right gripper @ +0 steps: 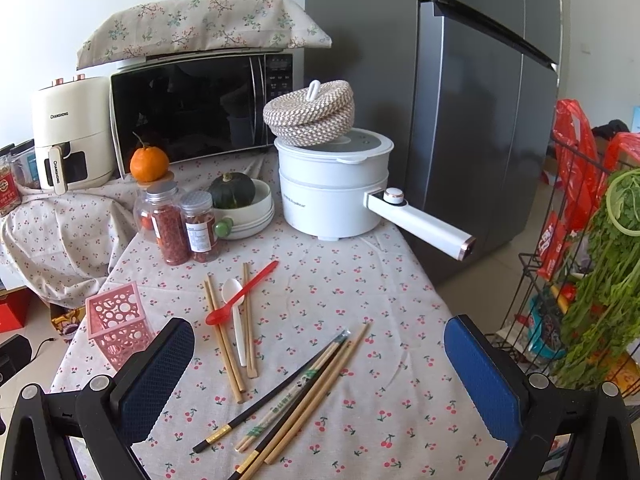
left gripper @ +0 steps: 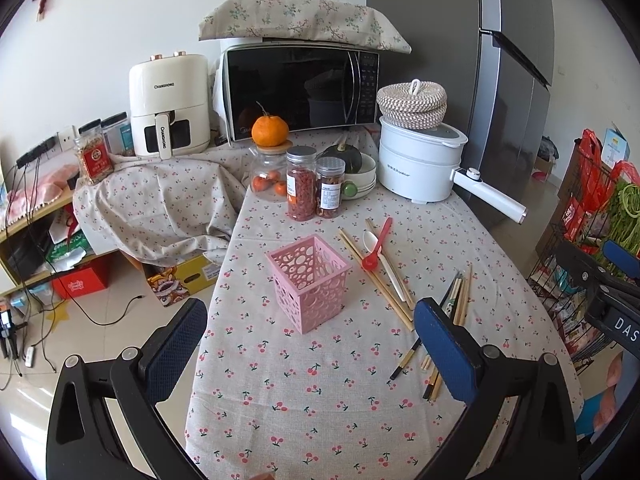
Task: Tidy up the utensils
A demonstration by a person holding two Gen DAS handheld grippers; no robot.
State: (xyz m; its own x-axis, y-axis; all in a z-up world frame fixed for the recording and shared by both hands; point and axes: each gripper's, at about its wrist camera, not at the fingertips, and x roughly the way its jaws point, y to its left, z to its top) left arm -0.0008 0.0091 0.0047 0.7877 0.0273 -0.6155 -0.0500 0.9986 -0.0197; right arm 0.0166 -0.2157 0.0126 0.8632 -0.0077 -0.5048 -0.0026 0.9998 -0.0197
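Chopsticks (right gripper: 296,396) and two plastic spoons lie loose on the cherry-print tablecloth (right gripper: 360,300), just beside the empty pink perforated holder (left gripper: 308,280). Both the left gripper (left gripper: 310,354) and right gripper (right gripper: 320,372) are held spread wide, gripping nothing. One bundle is best pinched mid-shaft, then lowered upright into the holder. Bamboo sticks look light, the red spoon (right gripper: 240,294) glossy

Dark chopsticks (left gripper: 408,356) partly behind a blue pad, jar label (right gripper: 197,235) print too small
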